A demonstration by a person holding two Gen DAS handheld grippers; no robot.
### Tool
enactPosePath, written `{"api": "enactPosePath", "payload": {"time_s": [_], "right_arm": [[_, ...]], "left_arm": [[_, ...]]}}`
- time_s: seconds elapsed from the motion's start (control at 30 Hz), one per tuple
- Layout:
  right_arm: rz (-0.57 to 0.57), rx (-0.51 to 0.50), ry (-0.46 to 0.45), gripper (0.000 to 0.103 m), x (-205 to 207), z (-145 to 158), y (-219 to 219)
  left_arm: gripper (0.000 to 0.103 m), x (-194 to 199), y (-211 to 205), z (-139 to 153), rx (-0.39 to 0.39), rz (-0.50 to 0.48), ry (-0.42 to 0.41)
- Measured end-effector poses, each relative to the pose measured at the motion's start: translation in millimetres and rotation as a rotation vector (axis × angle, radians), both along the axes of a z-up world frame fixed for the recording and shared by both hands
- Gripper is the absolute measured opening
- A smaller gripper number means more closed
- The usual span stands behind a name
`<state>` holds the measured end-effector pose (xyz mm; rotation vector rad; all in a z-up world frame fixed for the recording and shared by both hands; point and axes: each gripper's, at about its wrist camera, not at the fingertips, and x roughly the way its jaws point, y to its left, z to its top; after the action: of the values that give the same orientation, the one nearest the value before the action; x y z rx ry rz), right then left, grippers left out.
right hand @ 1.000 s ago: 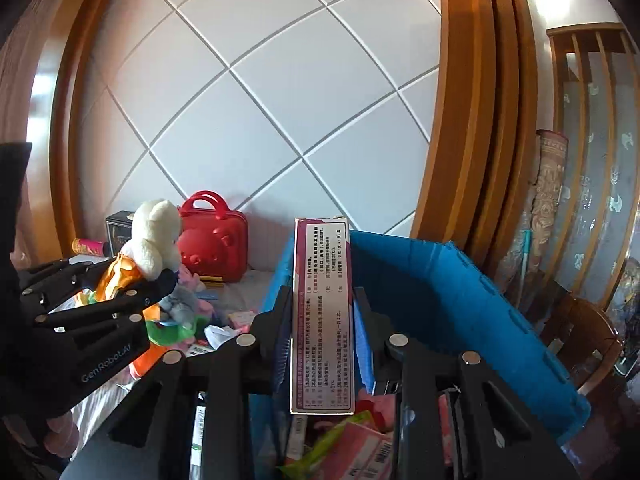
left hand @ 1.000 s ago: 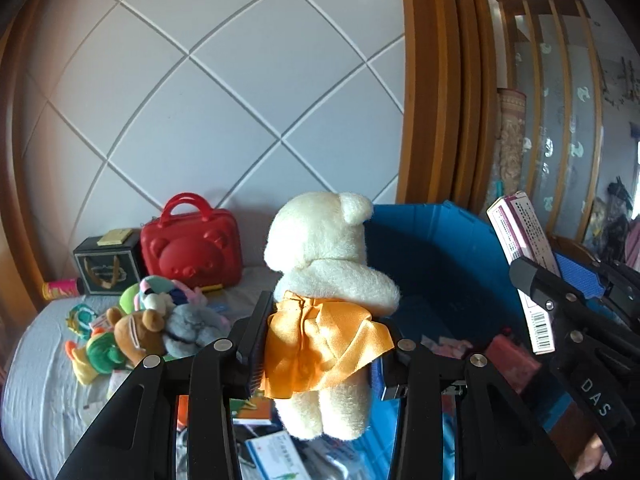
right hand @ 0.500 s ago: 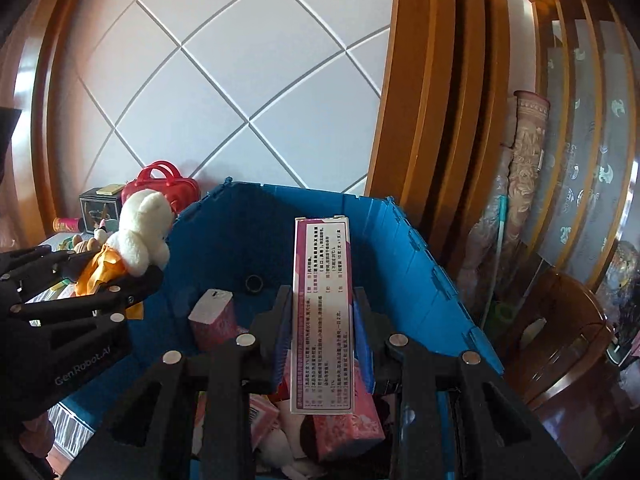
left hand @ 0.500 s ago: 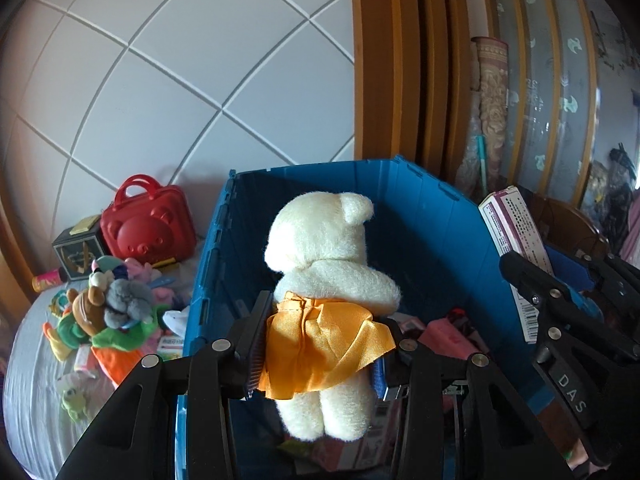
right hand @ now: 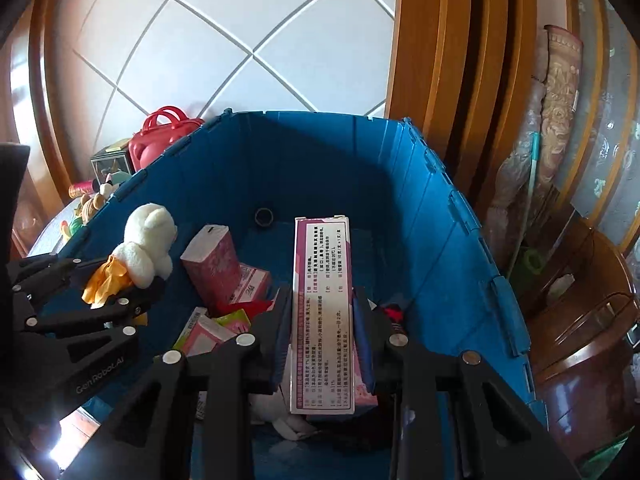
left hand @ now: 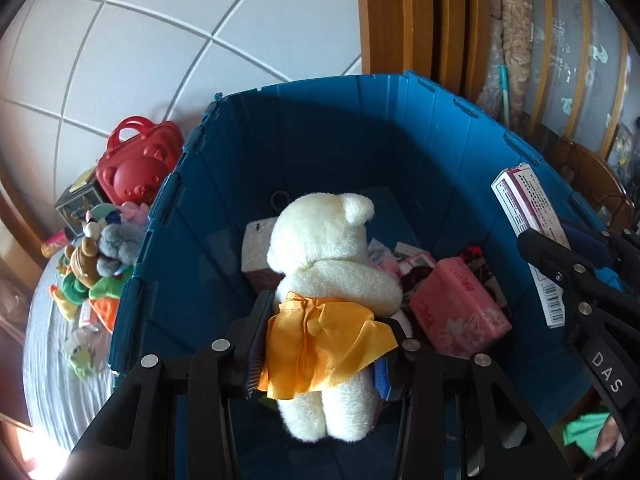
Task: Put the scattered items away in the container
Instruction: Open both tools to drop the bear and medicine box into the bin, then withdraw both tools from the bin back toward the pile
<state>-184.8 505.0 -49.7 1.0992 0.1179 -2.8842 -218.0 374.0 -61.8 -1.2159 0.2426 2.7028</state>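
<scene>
Far left, loose toys (left hand: 94,268) & red bear case (left hand: 134,170) wait on the bed (left hand: 44,364), outside the blue bin (left hand: 436,152). Left gripper (left hand: 318,354) fingers closed on white teddy (left hand: 332,280) at its orange skirt; right gripper (right hand: 322,334) fingers pinch the tall purple-white box (right hand: 322,312). Vs 1 s ago both have swung from over the bed to above the bin, now tilted down w/ pink boxes (right hand: 212,266) below. Judging by that, carry is done; release comes next, then back for the rest
</scene>
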Motion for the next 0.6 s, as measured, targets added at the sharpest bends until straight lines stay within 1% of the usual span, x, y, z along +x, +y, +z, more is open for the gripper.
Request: {"api": "enactPosePath", "payload": {"time_s": [0.03, 0.1, 0.17, 0.23, 0.33, 0.4, 0.43, 0.47, 0.5, 0.53, 0.57, 0.6], "right_arm": [[-0.002, 0.0, -0.001, 0.028, 0, 0, 2], [-0.009, 0.003, 0.001, 0.028, 2, 0, 3], [-0.017, 0.002, 0.006, 0.028, 3, 1, 7], [-0.028, 0.005, 0.008, 0.028, 2, 3, 11], [-0.036, 0.009, 0.001, 0.028, -1, 4, 14], [-0.039, 0.012, -0.001, 0.03, -1, 4, 14], [-0.042, 0.014, 0.003, 0.039, 0, 4, 14], [-0.044, 0.017, 0.008, 0.058, 0, 4, 14], [-0.047, 0.019, 0.012, 0.07, 1, 4, 14], [-0.05, 0.021, 0.017, 0.086, 1, 5, 14], [-0.054, 0.023, 0.022, 0.09, 2, 6, 15], [-0.059, 0.025, 0.027, 0.091, 2, 7, 15]], "left_arm": [[0.045, 1, 0, 1, 0.0, -0.001, 0.004], [0.051, 3, 1, 2, 0.0, -0.003, 0.012], [0.066, 5, 2, 4, 0.0, -0.006, 0.019], [0.07, 7, 3, 5, 0.0, -0.008, 0.027], [0.07, 8, 4, 5, -0.002, -0.007, 0.023], [0.071, 8, 3, 5, -0.001, -0.006, 0.023], [0.074, 9, 3, 5, 0.0, -0.006, 0.024], [0.077, 9, 2, 5, 0.001, -0.006, 0.026], [0.08, 9, 2, 5, 0.002, -0.006, 0.027], [0.081, 10, 1, 5, 0.003, -0.006, 0.028], [0.081, 10, 1, 5, 0.004, -0.006, 0.029], [0.081, 11, 1, 5, 0.005, -0.007, 0.031]]}}
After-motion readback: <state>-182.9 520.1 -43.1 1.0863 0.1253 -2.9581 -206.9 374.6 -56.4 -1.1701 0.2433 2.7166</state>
